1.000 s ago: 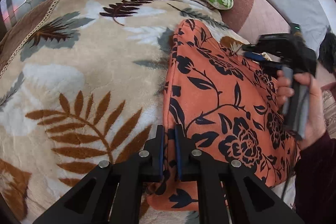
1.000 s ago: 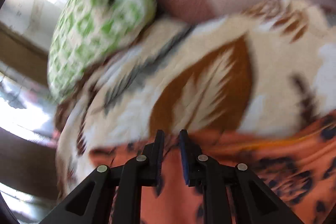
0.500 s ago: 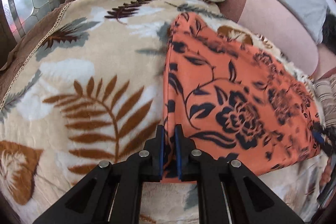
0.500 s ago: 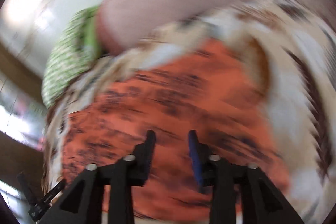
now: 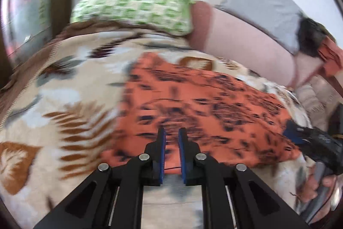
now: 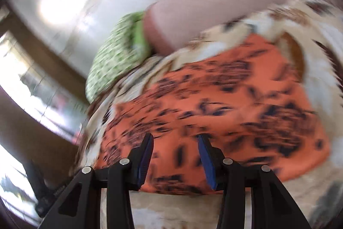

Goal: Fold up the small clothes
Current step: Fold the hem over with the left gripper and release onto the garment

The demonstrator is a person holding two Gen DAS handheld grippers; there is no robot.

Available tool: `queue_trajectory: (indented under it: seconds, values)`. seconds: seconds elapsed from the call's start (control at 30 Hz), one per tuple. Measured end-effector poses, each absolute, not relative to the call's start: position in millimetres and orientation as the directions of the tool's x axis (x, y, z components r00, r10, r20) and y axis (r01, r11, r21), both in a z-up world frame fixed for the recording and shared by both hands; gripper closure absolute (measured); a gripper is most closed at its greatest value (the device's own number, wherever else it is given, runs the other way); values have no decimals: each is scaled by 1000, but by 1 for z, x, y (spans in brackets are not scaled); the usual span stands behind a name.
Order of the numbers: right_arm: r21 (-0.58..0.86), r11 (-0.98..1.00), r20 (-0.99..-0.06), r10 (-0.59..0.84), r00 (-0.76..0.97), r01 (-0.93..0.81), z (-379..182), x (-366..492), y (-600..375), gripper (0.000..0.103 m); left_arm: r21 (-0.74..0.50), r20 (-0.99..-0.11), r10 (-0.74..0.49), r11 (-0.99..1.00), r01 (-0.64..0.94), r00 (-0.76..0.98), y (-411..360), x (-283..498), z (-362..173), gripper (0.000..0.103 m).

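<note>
pillow [image 5: 137, 5] behind orange cloth [image 5: 203, 104]; left claw [image 5: 172, 134] near-closed, empty; right claw [image 6: 175, 141] parted, empty.

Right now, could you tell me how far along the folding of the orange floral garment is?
Done: the orange garment lies flat as a folded panel on the leaf-print blanket. In hand: nothing; the right tongs are open. Left: probably further folds.

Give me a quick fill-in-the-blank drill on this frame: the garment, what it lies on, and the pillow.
1. The garment is ____ with a dark floral print.
2. It lies on a ____-patterned blanket.
3. The pillow beyond the blanket is white and ____.
4. The right gripper has its jaws ____.

Missing words: orange; leaf; green; open
</note>
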State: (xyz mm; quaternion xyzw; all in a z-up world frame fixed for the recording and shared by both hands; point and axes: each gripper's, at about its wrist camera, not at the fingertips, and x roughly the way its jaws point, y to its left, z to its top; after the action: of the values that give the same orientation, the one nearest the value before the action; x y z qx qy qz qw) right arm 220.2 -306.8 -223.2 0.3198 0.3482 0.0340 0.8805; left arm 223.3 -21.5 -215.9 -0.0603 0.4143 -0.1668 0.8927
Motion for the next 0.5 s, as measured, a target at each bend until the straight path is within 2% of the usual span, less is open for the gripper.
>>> queue_trajectory:
  seconds: [0.13,0.23,0.3,0.4,0.5]
  values:
    - [604,782,-607,326,725,155,-246,234,-284,56,-258,-744,-357,933,249,565,-50,244,-238,90]
    - [606,764,-691,368,622,221,-284,241,-277,58,-236,-855,-304,950,207,421,-57,258,-280,89]
    - [661,714,-658,402,637,232,-294,231,-285,63,-279,-838,-337,940,194,429,-47,254,-285,90]
    - [664,705,-686,442,578,248,-298,223,-286,66,-212,-855,-301,946,245,422,-46,244,-281,91]
    - [622,746,-714,415,563,239,-300,221,-277,67,-186,-856,-286,948,260,430,-46,239,-280,91]
